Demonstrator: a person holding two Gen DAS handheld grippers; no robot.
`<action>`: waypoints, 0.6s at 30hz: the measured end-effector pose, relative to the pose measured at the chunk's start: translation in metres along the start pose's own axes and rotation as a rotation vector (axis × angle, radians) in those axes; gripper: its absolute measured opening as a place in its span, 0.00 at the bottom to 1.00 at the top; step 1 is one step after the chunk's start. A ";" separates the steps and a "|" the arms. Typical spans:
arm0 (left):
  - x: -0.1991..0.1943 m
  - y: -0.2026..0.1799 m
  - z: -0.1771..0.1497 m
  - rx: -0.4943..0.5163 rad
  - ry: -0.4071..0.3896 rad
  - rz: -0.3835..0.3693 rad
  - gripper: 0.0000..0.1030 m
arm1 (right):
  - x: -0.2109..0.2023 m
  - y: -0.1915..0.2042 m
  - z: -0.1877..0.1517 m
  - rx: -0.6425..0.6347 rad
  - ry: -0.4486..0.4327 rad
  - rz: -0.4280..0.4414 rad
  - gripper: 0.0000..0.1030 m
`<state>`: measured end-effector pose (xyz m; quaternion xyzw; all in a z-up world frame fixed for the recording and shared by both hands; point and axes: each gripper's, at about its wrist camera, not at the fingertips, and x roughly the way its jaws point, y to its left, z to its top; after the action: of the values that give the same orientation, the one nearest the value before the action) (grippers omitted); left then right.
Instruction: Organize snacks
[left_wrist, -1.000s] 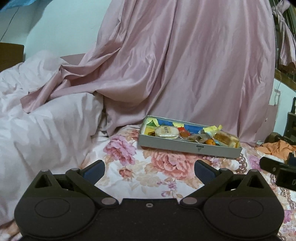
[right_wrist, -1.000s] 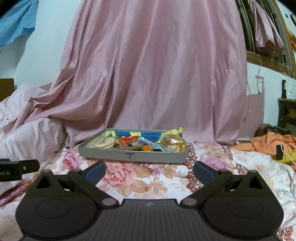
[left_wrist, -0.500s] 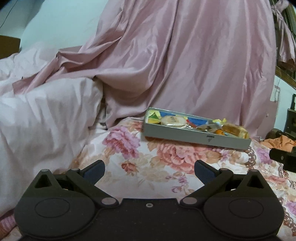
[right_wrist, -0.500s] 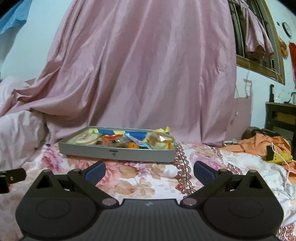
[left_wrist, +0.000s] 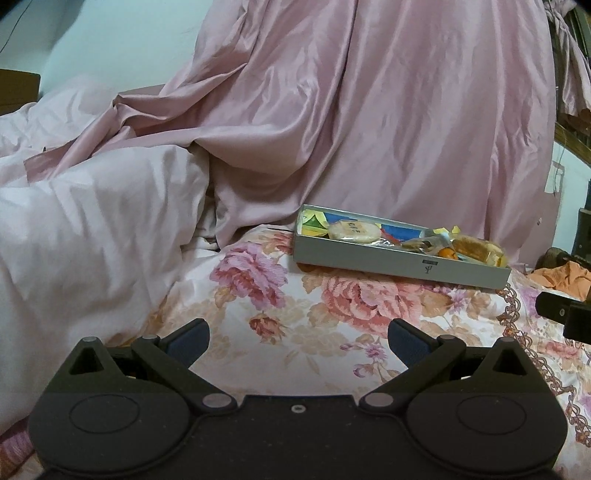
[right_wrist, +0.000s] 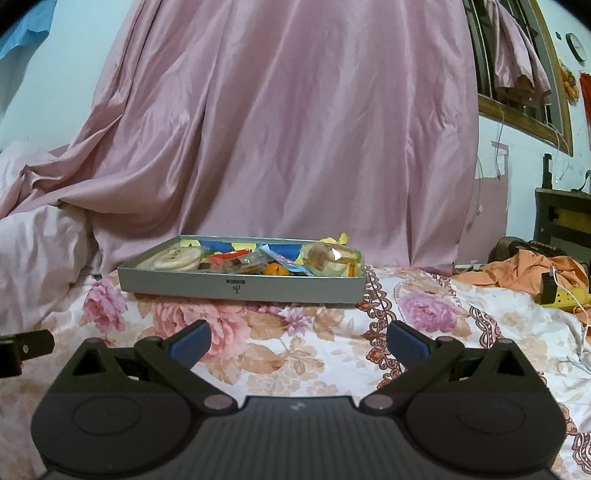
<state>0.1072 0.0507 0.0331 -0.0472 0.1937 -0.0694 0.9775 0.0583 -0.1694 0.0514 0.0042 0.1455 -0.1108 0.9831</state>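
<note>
Currently, left gripper (left_wrist: 298, 338) and right gripper (right_wrist: 297, 339) both have jaws spread wide, holding nothing, low over the floral bedsheet (right_wrist: 295, 354). Grey snack tray (right_wrist: 242, 286) lies ahead of each, well apart; round biscuit (right_wrist: 177, 258) sits at its left end.

A floral bedsheet (right_wrist: 295, 365) carries a grey tray (right_wrist: 295, 290); a white quilt (left_wrist: 92, 236) lies left; orange cloth (right_wrist: 528, 267) right.
</note>
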 end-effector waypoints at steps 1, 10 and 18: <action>-0.001 0.000 0.000 0.000 -0.001 0.001 0.99 | -0.001 -0.001 0.000 0.002 0.001 0.002 1.00; -0.002 -0.001 0.000 0.001 0.003 0.003 0.99 | -0.002 -0.001 0.000 0.003 0.014 0.018 1.00; -0.001 -0.001 0.000 0.006 0.013 -0.005 0.99 | 0.001 -0.002 -0.002 0.017 0.042 0.029 1.00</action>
<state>0.1060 0.0494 0.0333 -0.0443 0.2000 -0.0726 0.9761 0.0581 -0.1717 0.0497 0.0168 0.1649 -0.0977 0.9813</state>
